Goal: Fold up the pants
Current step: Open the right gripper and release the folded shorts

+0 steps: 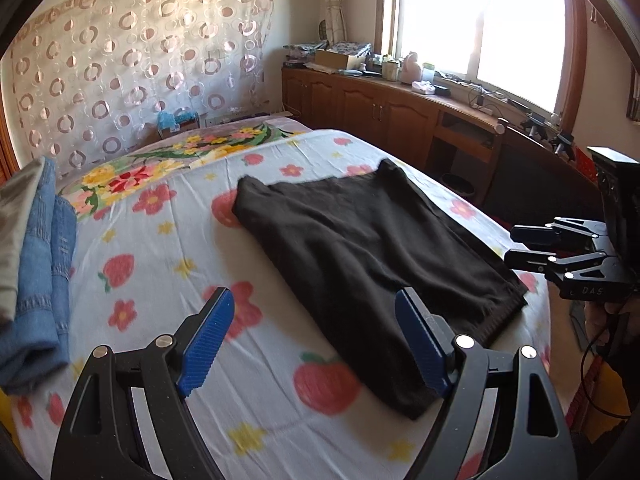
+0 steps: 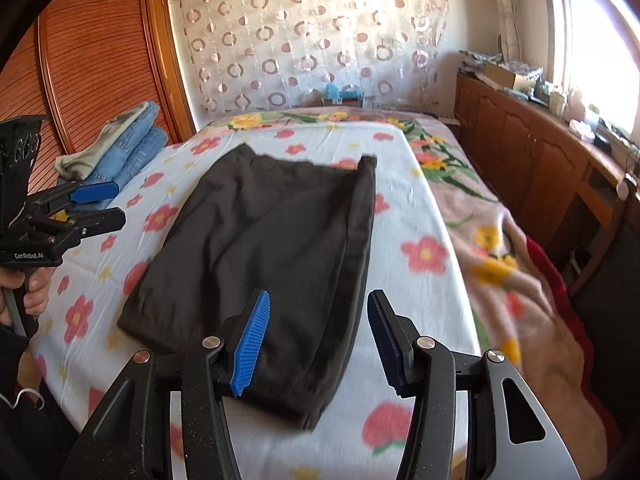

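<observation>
Black pants (image 1: 360, 256) lie folded into a flat rectangle on the flower-print bed sheet (image 1: 160, 272). My left gripper (image 1: 316, 340) hovers open over the sheet at the pants' near left corner, its blue pads wide apart and gripping nothing. In the right wrist view the pants (image 2: 272, 240) stretch away from me. My right gripper (image 2: 320, 340) stands open above their near end, and the pads do not press the cloth. Each gripper shows in the other's view: the right one (image 1: 516, 246) at the bed's right edge, the left one (image 2: 108, 204) at the left edge, held by a hand (image 2: 28, 292).
A stack of folded blue jeans (image 1: 44, 264) with a grey garment on top lies at the bed's left side (image 2: 120, 152). A floral blanket (image 2: 500, 248) covers the right part. Wooden cabinets (image 1: 380, 116) with clutter run under the window. A wooden wardrobe (image 2: 92, 80) stands on the left.
</observation>
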`<state>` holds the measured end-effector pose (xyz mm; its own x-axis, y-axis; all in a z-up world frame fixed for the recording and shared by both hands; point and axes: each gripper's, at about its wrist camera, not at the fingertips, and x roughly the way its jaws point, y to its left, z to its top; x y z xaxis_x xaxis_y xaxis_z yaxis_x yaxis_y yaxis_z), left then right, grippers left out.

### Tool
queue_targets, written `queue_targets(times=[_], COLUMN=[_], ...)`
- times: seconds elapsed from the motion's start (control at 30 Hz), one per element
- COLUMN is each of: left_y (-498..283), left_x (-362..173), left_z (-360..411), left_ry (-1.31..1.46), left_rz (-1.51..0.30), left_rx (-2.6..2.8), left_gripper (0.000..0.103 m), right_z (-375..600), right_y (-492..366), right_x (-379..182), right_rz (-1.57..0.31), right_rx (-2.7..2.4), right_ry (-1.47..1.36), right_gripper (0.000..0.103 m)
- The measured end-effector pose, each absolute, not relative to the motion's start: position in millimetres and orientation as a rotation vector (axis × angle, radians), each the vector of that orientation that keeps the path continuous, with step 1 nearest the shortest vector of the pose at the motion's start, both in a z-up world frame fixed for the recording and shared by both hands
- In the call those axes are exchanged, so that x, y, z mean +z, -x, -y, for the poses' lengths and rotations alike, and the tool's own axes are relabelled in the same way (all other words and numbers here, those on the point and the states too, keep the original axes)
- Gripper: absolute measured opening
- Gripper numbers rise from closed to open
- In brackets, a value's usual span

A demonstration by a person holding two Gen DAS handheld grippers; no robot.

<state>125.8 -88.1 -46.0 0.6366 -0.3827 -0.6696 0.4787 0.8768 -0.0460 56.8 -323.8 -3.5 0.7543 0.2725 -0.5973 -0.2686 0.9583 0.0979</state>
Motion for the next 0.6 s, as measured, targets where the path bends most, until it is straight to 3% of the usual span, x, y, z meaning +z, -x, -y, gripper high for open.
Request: queue_targets(times=[0.6], left_y=[-91.8], left_x=[-96.0], left_z=[104.6], left_ry=[-0.181], left_rz=[-0.854], left_rx=[-0.521], left_gripper=[0.083], right_z=[326.7], right_y=[-47.8], right_x=[-20.1], right_rz=[-0.729], right_rx=[0.3], right_ry=[-0.078], right_gripper=[0.053])
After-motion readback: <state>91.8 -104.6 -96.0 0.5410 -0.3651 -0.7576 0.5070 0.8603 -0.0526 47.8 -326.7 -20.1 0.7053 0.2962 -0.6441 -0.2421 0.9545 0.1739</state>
